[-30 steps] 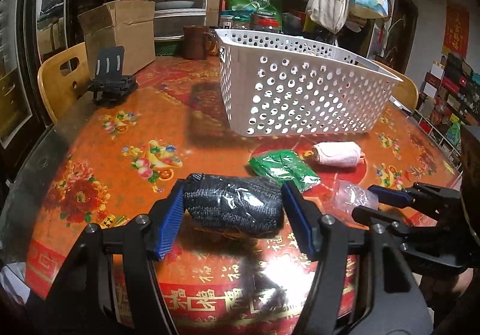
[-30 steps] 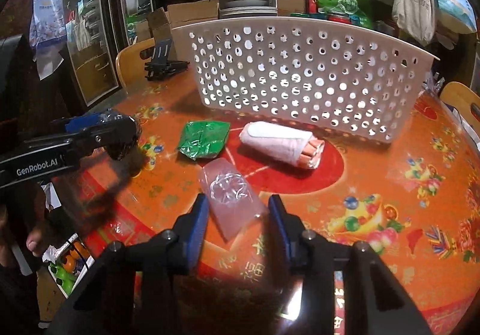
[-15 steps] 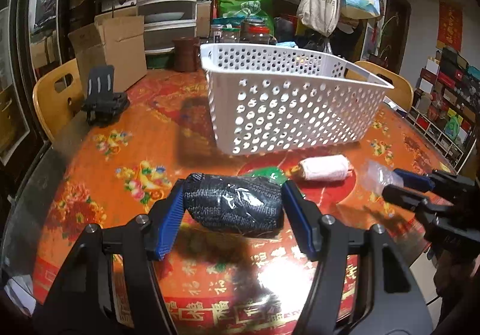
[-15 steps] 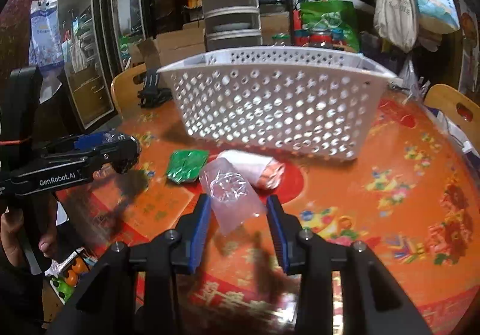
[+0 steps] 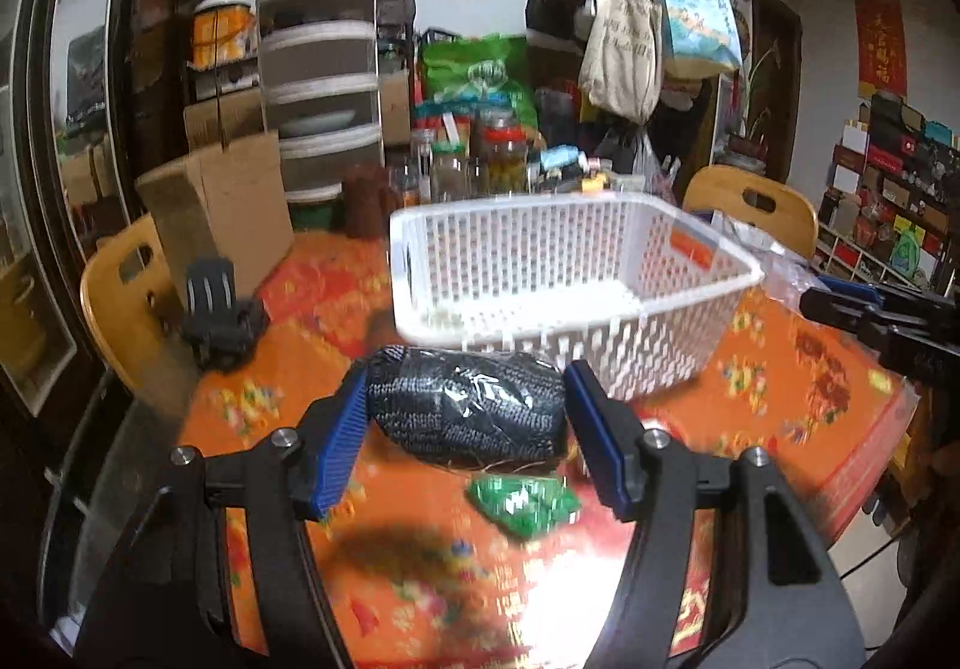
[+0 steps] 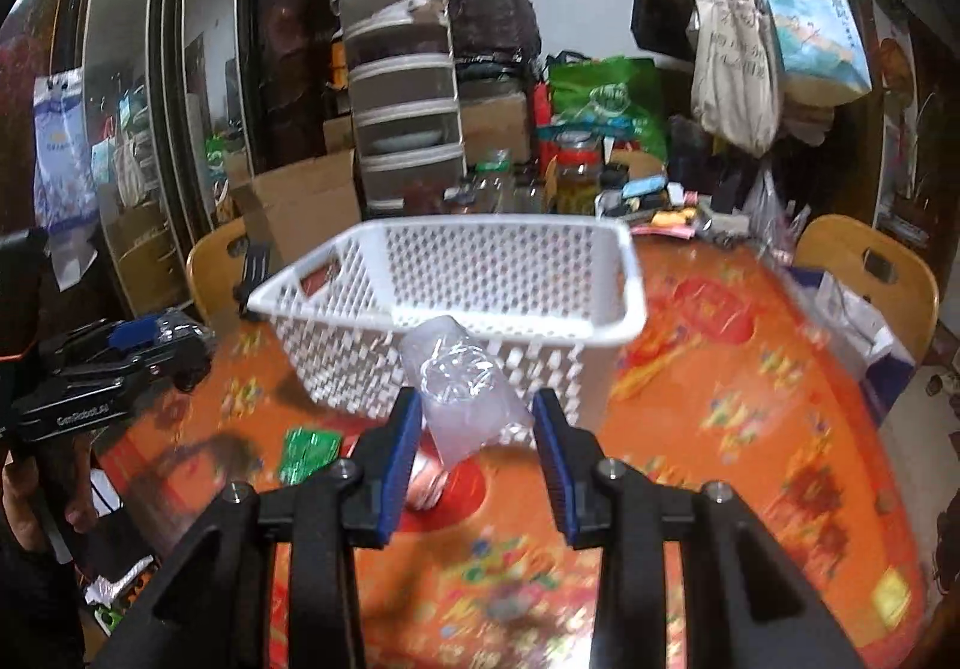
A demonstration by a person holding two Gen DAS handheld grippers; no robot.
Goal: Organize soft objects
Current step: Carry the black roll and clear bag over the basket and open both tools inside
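Left wrist view: the left gripper [image 5: 465, 417] is clamped on a black plastic-wrapped bundle [image 5: 468, 411], held above the table [image 5: 810, 399] just short of the white basket [image 5: 564, 279], with a green packet [image 5: 522, 504] on the cloth below. Right wrist view: the right gripper [image 6: 474, 441] pinches a clear plastic bag [image 6: 462, 393] in front of the basket's near wall.

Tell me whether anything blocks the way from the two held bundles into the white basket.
Nothing visible does. The black roll in the left hand-held gripper and the clear bag in the right hand-held gripper sit just short of the basket, whose open top looks empty.
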